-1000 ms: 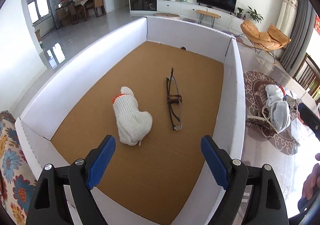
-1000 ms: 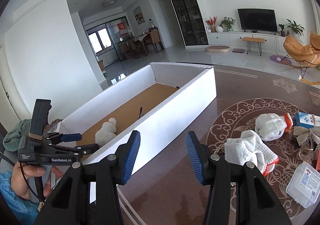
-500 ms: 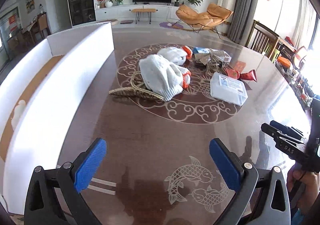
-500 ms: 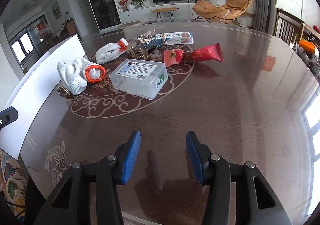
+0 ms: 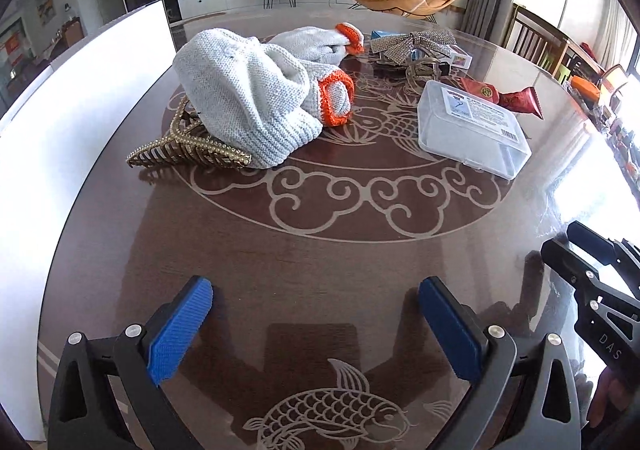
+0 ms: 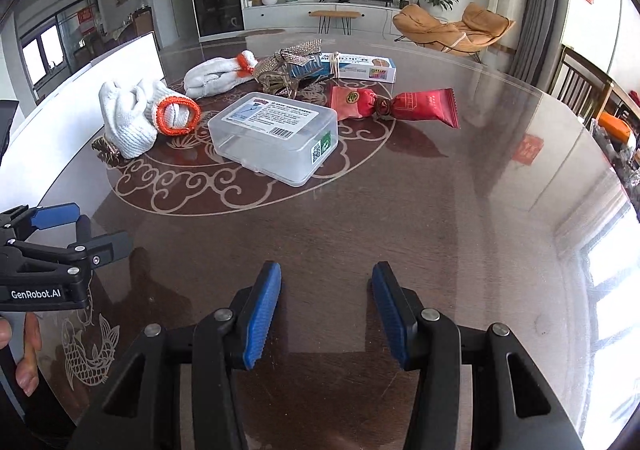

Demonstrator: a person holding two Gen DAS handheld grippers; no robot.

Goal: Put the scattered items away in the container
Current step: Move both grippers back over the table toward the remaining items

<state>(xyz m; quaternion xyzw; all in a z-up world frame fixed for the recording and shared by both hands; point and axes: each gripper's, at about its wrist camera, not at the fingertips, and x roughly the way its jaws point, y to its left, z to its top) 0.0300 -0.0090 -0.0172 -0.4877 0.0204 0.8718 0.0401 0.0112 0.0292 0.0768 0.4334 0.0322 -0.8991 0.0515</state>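
Both grippers hovering empty over the table (image 5: 320,250), short of the scattered items.

I am holding the left gripper (image 5: 316,304) with fingers spread wide, having just opened them, nothing between; the right gripper (image 6: 326,288) is standing partly spread, also empty. The glove (image 5: 248,106) is lying nearest, draped over a gold hair clip (image 5: 188,154); beyond are a second glove (image 5: 316,44), a clear box (image 6: 274,134), red packets (image 6: 394,106) and a bow (image 5: 412,44). The container (image 5: 80,98) is standing along the left, well apart from my fingers. I am judging the risks: pinching the glove may drag the clip along and drop it; the box may slip on glossy glass; the narrower right fingers may not span it.
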